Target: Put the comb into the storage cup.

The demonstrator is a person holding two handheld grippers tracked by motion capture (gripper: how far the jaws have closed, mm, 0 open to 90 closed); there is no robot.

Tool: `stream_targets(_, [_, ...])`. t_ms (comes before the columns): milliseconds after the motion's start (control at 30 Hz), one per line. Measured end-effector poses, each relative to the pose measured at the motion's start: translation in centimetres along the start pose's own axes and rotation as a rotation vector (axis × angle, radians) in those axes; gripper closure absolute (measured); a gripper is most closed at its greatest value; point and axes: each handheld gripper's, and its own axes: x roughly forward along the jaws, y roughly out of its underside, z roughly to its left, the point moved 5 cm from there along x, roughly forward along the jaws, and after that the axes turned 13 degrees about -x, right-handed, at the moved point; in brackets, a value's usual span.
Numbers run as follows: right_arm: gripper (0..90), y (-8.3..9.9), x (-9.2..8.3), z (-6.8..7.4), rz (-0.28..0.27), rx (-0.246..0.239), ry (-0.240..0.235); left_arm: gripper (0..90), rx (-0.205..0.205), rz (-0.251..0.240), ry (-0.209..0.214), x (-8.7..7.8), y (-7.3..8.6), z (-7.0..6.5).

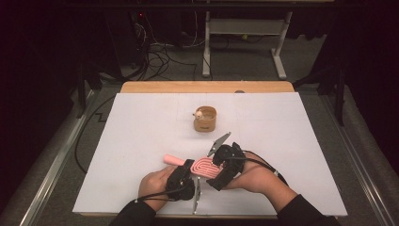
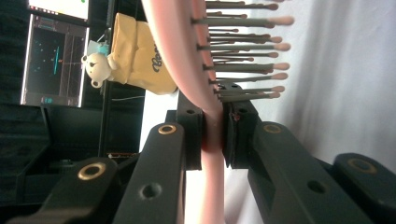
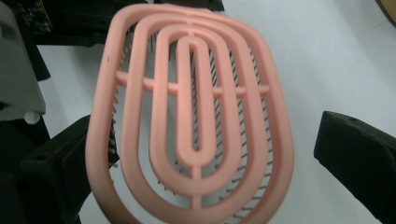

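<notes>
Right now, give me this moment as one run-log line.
left gripper: shut on pink hairbrush | right gripper: open around brush head, pads clear | wooden cup: upright, mid-table, untouched

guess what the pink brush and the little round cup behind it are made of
Pink brush: looks like moulded plastic, smooth with a slight sheen on its vented ribs; bristles are thin stiff grey pins with pale rounded tips, material unclear. Round cup: probably wood or bamboo, matte tan wall, though too small to be sure.

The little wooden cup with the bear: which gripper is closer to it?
Right. The right gripper sits just below the wooden cup, while the left gripper is farther back, clamping the pink hairbrush.
</notes>
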Motion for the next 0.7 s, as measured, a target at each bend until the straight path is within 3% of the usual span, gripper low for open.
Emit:
stream_targets(267, [0.0, 0.9, -0.7, 0.0, -0.001, -0.003, 0.014, 78.8, -0.026, 0.019, 0.003, 0.2, 0.5, 0.4])
stream_targets(700, [0.0, 3.5, -1.4, -0.4, 0.026, 0.011, 0.034, 78.8, -0.033, 0.033, -0.015, 0.2, 1.0, 0.9])
